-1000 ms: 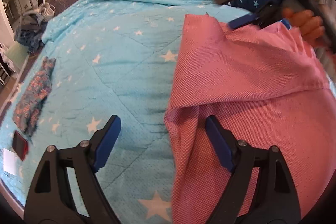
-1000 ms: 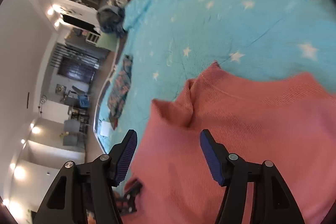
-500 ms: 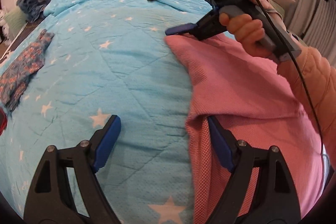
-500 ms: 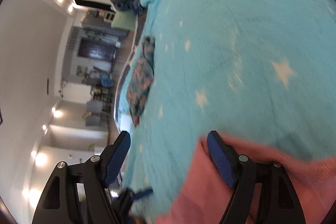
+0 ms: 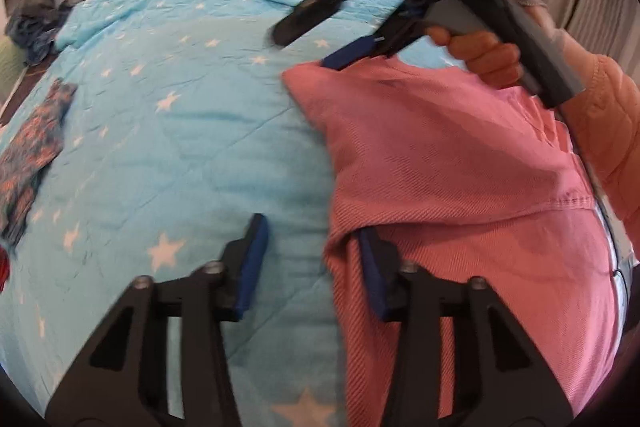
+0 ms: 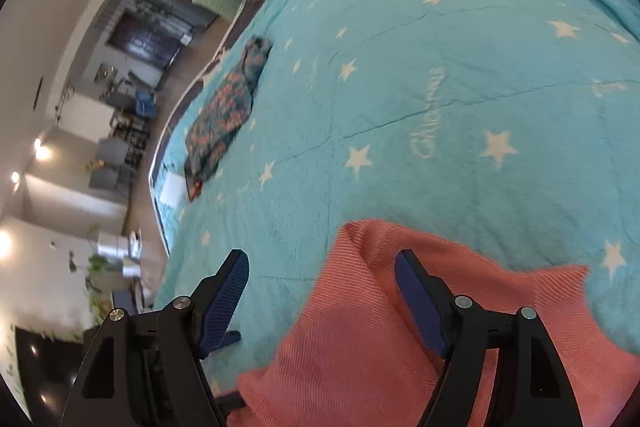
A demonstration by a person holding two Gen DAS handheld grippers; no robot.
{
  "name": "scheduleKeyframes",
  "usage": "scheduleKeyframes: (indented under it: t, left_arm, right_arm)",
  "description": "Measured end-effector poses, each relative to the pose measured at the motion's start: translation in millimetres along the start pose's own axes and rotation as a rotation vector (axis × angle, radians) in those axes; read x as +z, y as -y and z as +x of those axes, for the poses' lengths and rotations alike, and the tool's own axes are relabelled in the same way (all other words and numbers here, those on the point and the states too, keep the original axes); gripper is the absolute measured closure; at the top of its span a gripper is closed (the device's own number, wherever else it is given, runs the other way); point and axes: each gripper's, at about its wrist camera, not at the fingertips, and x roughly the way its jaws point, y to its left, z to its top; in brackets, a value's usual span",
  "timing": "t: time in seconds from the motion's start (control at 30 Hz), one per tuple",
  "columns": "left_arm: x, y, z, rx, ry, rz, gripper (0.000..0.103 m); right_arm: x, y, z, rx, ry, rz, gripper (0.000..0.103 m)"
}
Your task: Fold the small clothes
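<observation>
**Fold in hand: edge pick-up**

Pink garment [image 5: 460,163] lies on the quilt's [image 5: 192,131] near side. Left gripper [image 5: 310,263] has just been closing, garment edge between its jaws, not yet pinched. Right gripper [image 6: 322,281] stands wide over the far corner. Next, in my judgement: pinch both, lift together.

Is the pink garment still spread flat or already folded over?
Partly folded: the pink garment has a top layer doubled over, its hemmed edge lying across the lower layer.
</observation>
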Motion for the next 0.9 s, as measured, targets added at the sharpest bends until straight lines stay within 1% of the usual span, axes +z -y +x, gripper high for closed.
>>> scheduleKeyframes:
  t: [0.03,0.07,0.1,0.13,0.17,0.2,0.23,0.3,0.33,0.37,0.4,0.47,0.5,0.57,0.6,0.67,0.73,0.8,0.9]
  left_arm:
    - [1,1,1,-0.024,0.000,0.004,0.086]
    - [2,1,2,-0.059,0.002,0.004,0.095]
    - [1,1,0,-0.058,0.011,-0.001,0.095]
    - [-1,3,-5,-0.015,0.037,-0.001,0.095]
    - [-4,4,-10,0.004,0.051,-0.004,0.095]
    - [-7,4,-14,0.020,0.061,-0.019,0.095]
    - [-11,3,-18,0.032,0.061,-0.048,0.095]
    - [-18,3,-18,0.031,0.035,-0.064,0.095]
    - [-21,3,-16,0.040,0.023,-0.070,0.094]
    - [-24,2,-15,0.042,0.019,-0.072,0.094]
    - [-25,2,-16,0.042,0.022,-0.074,0.091]
    - [-23,1,-19,0.045,0.020,-0.077,0.090]
    - [-24,2,-20,0.053,0.018,-0.071,0.087]
    - [-25,3,-22,0.069,0.022,-0.061,0.085]
    - [-26,4,-25,0.072,0.023,-0.055,0.084]
    - [-26,4,-28,0.074,0.027,-0.062,0.077]
    - [-25,1,-30,0.066,0.028,-0.082,0.056]
    - [-20,-3,-29,0.028,0.034,-0.109,0.048]
    - [-10,-8,-18,0.002,0.016,-0.128,0.047]
  right_arm:
    - [2,-3,6,0.004,-0.013,-0.008,0.034]
    - [2,-6,13,0.007,-0.026,-0.019,0.044]
    - [3,-10,21,-0.007,-0.035,-0.044,0.070]
    - [1,-17,24,-0.048,-0.025,-0.084,0.094]
    - [-2,-18,23,-0.064,-0.009,-0.104,0.097]
    - [-3,-19,22,-0.059,0.025,-0.105,0.097]
    - [-3,-17,18,-0.021,0.071,-0.091,0.098]
    - [-2,-10,8,0.033,0.137,-0.065,0.099]
    - [2,-5,5,0.056,0.191,-0.034,0.099]
    - [4,0,0,0.066,0.226,-0.004,0.099]
    - [7,8,-7,0.071,0.267,0.036,0.099]
    - [11,13,-12,0.056,0.294,0.069,0.099]
    - [10,14,-15,0.057,0.282,0.072,0.097]
    - [4,10,-17,0.054,0.226,0.039,0.095]
    - [0,5,-17,0.038,0.194,0.008,0.094]
    - [-12,-2,-21,-0.022,0.139,-0.055,0.086]
    - [-21,-4,-18,-0.052,0.095,-0.071,0.061]
    - [-23,-4,-11,-0.072,0.082,-0.054,0.051]
    - [-25,-3,2,-0.082,0.052,-0.065,0.052]
